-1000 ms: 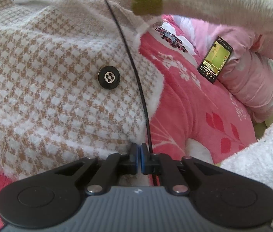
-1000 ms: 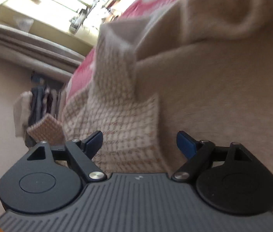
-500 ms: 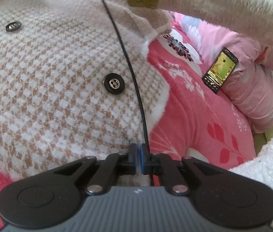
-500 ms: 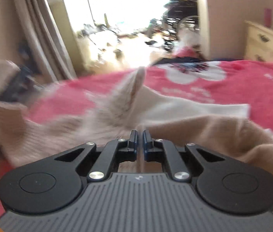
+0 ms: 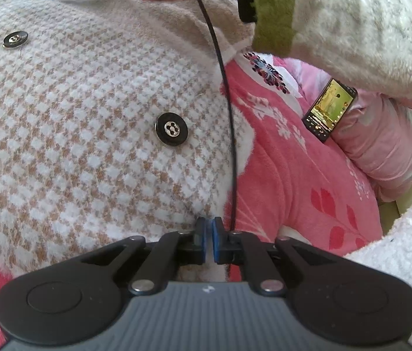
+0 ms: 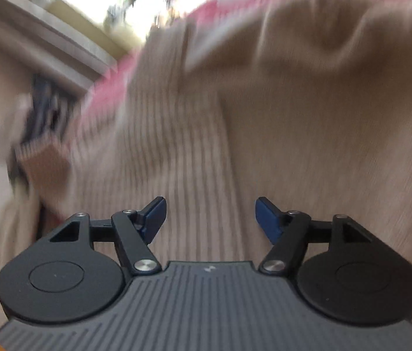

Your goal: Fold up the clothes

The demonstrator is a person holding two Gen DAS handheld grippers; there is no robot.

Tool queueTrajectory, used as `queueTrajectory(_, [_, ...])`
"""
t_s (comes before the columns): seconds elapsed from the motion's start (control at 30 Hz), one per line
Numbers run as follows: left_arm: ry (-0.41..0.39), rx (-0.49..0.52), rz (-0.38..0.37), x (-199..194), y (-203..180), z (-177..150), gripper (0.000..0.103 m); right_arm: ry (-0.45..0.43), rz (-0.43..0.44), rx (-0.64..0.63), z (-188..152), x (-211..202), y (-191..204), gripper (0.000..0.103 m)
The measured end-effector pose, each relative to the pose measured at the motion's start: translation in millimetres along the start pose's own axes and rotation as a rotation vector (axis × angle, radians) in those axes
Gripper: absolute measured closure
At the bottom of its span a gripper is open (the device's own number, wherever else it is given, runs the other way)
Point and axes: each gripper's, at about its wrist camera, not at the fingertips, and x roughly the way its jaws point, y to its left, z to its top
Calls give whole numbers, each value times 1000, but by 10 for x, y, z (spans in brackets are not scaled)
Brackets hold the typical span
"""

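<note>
The right gripper [image 6: 208, 215] has just been opening: its blue fingers [image 6: 155, 212] were pressed together half a second ago and now stand well apart, with nothing pinched between them, only the ribbed beige part of the garment lying beyond. To my eye that reads as a letting-go after a pull, so this side of the fold may be laid down. The view is blurred, so the hand is on the move.

The left gripper [image 5: 208, 235] is closed, its fingers nearly touching at the white hem of the beige-and-white checked knit cardigan with black buttons [image 5: 89, 134]; whether cloth is caught there I cannot tell. The cardigan lies spread on the bed over a pink flowered fleece blanket [image 5: 299, 181], with a phone with a lit screen [image 5: 329, 108] propped off to the side.

Compared with a second ago, the cardigan has slid nearer the left camera, and a second button now shows near the top.
</note>
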Motion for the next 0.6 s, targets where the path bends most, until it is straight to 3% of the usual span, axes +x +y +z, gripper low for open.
queueTrajectory(0.03, [-4, 6, 3, -6, -12, -6, 97, 9, -29, -52, -74, 19, 87, 39])
queueTrajectory(0.1, [-16, 20, 9, -27, -43, -23, 98, 7, -88, -150, -181, 11, 304, 80])
queueTrajectory(0.2, [-29, 37, 13, -65, -84, -27, 98, -33, -151, -234, -266, -71, 505, 96])
queueTrajectory(0.47, [-77, 23, 28, -178, -40, 137, 98, -202, -246, -384, -197, -393, 768, 99])
queueTrajectory(0.53, [-59, 8, 35, -143, 9, 160, 98, -211, -267, -369, -162, -427, 705, 97])
queueTrajectory(0.6, [-49, -1, 41, -137, 41, 142, 97, -233, -242, -264, -173, -598, 517, 96])
